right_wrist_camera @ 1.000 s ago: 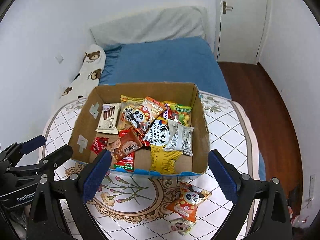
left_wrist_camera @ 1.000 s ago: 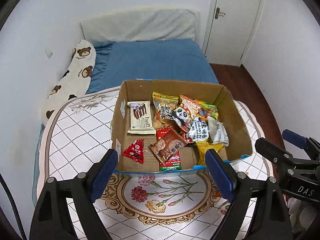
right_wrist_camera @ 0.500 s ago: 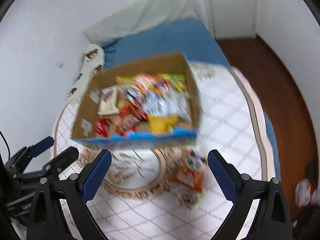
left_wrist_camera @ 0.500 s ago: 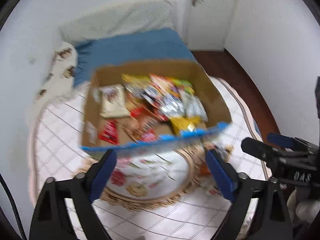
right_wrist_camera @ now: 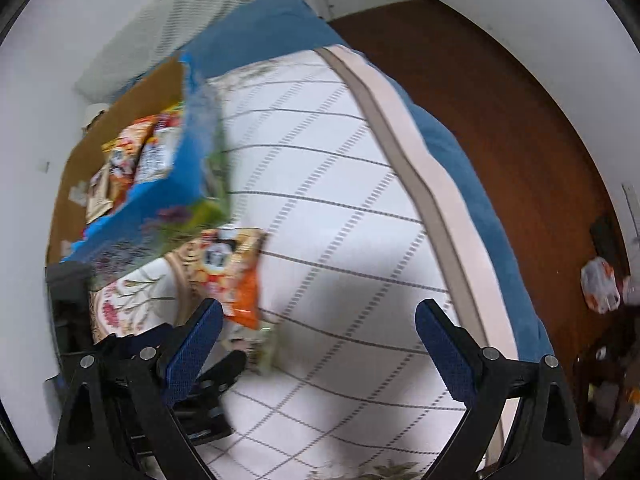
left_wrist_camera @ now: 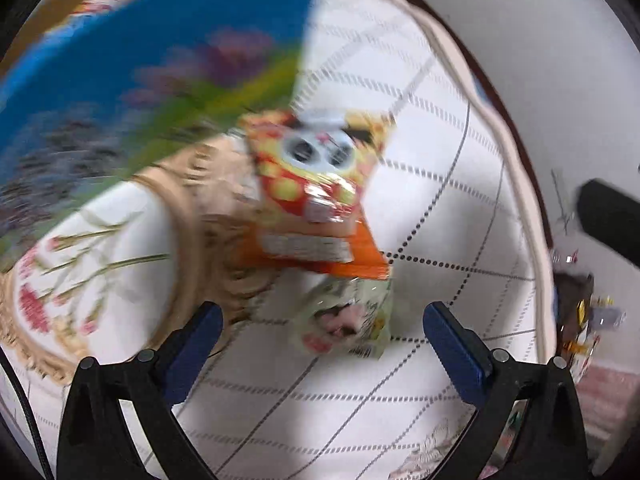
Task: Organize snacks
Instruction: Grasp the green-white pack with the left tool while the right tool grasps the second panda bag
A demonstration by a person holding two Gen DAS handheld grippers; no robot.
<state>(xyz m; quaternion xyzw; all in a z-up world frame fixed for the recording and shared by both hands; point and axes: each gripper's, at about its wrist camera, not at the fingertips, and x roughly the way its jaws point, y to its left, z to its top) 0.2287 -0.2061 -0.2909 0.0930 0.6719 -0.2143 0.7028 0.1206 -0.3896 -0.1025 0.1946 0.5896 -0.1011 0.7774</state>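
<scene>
Looking along my left gripper (left_wrist_camera: 320,332), its jaws were wide but narrowing, the blue pads pressing on nothing. The small pale-green snack packet (left_wrist_camera: 344,324) lay on the quilted cover (left_wrist_camera: 440,200) right between my fingertips, apart from both pads. Just past its far edge, and seemingly overlapping it, lay the orange panda packet (left_wrist_camera: 316,196); beyond that stood the blue printed wall of the snack box (left_wrist_camera: 160,40). The picture was badly smeared, so I judged my aim was unsettled. If I closed now, the pads could catch only the crinkly edge and the packet might slip out, or drag the orange one along with it.

Looking along my right gripper (right_wrist_camera: 316,340), the fingers stood spread with only bare cover between them. The orange panda packet (right_wrist_camera: 232,272) lay just beyond my left-hand fingertip, the snack box (right_wrist_camera: 160,184) farther off on that side, and the left gripper's dark frame crowded in beside that same finger. I reckoned the two tools could knock together if both went for the loose packets at once.
</scene>
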